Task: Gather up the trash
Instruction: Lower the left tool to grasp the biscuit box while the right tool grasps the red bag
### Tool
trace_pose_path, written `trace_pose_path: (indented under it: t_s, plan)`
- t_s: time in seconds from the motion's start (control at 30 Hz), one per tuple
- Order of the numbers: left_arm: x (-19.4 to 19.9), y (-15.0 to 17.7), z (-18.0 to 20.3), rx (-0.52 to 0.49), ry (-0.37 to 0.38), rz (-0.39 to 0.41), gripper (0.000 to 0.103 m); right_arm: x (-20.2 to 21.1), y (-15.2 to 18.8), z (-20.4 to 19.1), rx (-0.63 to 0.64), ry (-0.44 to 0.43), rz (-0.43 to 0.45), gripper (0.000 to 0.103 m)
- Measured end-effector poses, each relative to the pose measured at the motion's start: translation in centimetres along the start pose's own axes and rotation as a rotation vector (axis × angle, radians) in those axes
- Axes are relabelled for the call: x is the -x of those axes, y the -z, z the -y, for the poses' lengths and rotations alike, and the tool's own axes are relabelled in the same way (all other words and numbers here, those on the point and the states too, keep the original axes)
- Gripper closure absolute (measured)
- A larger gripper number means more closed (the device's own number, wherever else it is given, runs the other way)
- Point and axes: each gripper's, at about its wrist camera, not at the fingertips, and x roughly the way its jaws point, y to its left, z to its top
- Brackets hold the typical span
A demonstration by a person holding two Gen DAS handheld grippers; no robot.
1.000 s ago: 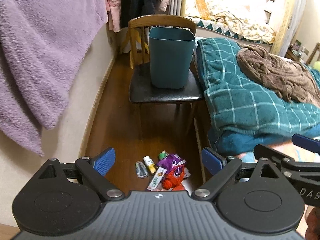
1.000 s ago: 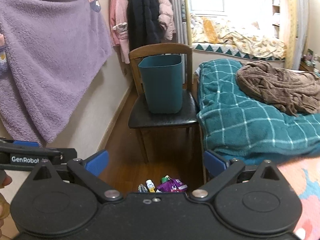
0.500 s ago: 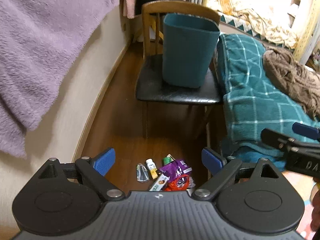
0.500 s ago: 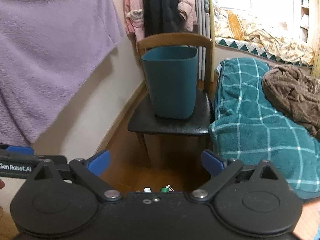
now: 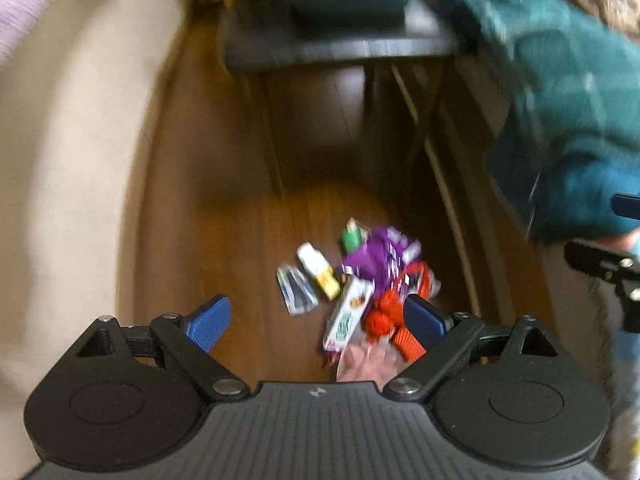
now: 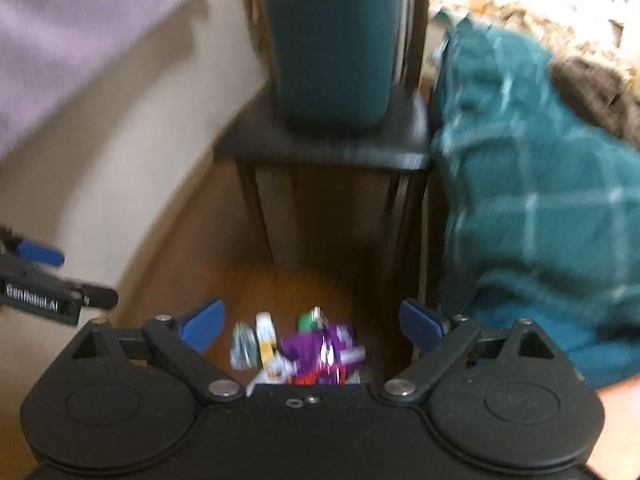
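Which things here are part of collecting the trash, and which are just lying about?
Job:
- trash pile on the floor: purple wrapper, orange wrapper, small white bottle, clear packet
- teal bin on the chair

Lying about:
- teal checked blanket
- brown blanket
- purple towel

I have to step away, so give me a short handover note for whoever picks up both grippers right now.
Left gripper: open, empty, above the trash pile on the wood floor.
Right gripper: jaws closing slightly, nothing between them, also aimed at the pile.
Trash: purple wrapper, small white and yellow bottle, clear packet, white carton, orange pieces, all on the floor.
Teal bin stands on the chair beyond.
Done: nothing picked up.
Left: grab each piece, drop it in the bin.
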Motion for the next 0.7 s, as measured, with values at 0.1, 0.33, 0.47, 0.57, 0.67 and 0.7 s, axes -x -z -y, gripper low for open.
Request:
trace_pose_path:
  t_s: [0.1, 0.33, 0.47, 0.57, 0.67, 0.7]
  plan:
    - [-6.7, 1.5, 0.7, -0.014, 0.015, -0.052, 0.009, -6.2, 4.0, 0.1, 0.041, -0.003, -0.093, 0.016]
    - [-21.2, 4.9, 2.8, -0.043, 0.007, -0.134, 0.009, -20.1, 13.2, 0.5, 0.073, -0.053, -0.24, 0.02]
    - [-27.6, 5.7, 3.3, -0.042, 0.026, -0.155, 0.009, -26.4, 17.6, 0.1, 0.06, -0.085, -0.295, 0.023]
    - [-32.0, 6.0, 3.9, -0.047, 0.037, -0.173, 0.009, -30.8, 20.6, -0.3, 0.049, -0.095, -0.353, 0.028]
    - [-35.6, 6.4, 4.3, -0.059, 0.034, -0.189, 0.009, -34.9, 23.1, -0.3, -0.004, -0.111, -0.394, 0.031]
    - [-36.7, 6.5, 4.3, -0.06, 0.03, -0.191, 0.01, -36.2, 23.7, -0.3, -0.027, -0.107, -0.401, 0.031]
